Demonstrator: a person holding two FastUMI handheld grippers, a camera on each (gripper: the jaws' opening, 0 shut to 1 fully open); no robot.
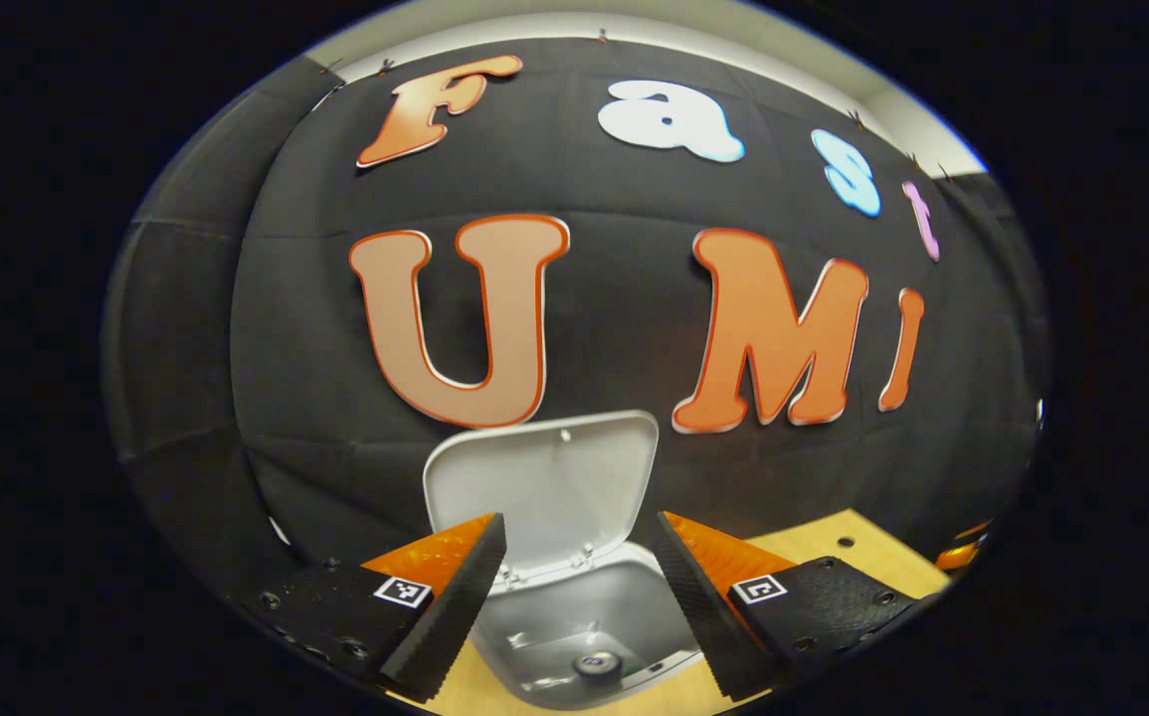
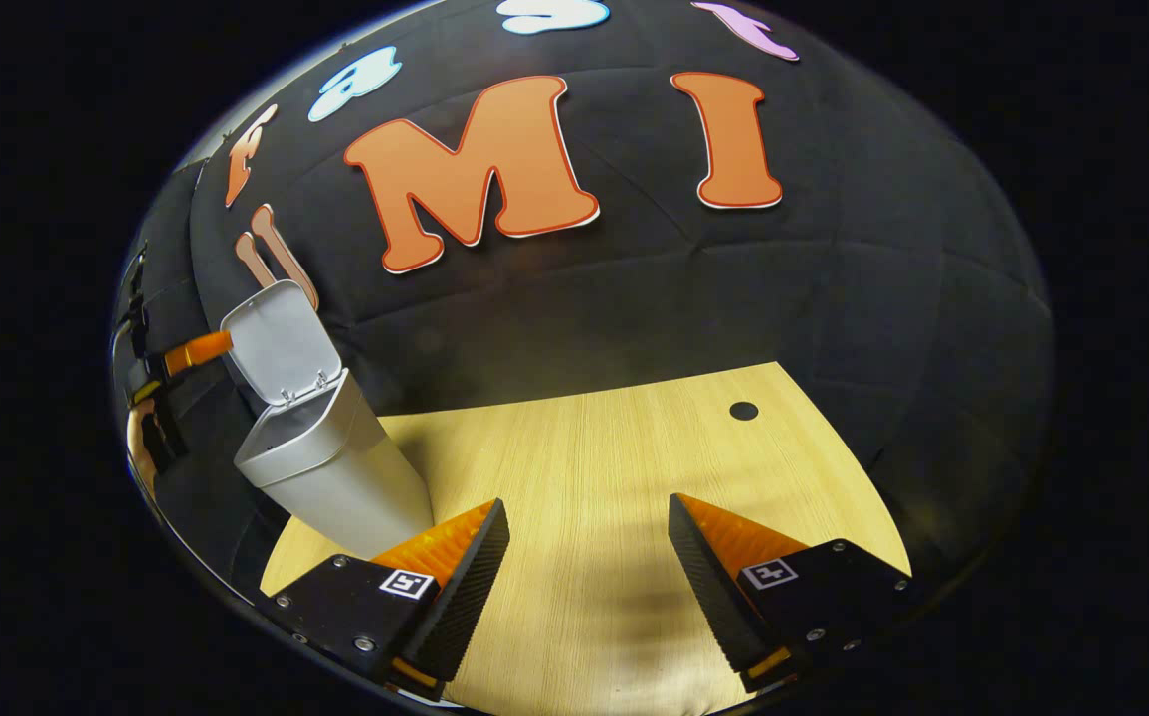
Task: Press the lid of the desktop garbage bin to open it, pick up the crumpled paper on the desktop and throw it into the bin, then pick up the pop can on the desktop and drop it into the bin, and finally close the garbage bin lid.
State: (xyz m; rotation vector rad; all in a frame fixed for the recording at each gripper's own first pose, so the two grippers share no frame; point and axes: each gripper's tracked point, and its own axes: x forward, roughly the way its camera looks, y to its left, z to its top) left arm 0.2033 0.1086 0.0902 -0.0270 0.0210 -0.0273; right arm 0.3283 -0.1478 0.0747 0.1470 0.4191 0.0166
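I am hovering my left gripper (image 1: 579, 597), released, over the garbage bin (image 1: 574, 636), its lid (image 1: 544, 477) standing open for closing; my right gripper (image 2: 584, 587) is waiting empty above the counter (image 2: 614, 447).

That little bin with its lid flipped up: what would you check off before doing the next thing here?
1. Bin lid up: ok, it stands open.
2. Pop can in the bin: ok, a can top lies at the bottom.
3. Crumpled paper in the bin: cannot tell.
4. Left hand-held gripper free: ok, open over the bin mouth, holding nothing.
5. Right hand-held gripper free: ok, open above the wooden desktop.
6. Lid closed: not ok, not yet done.
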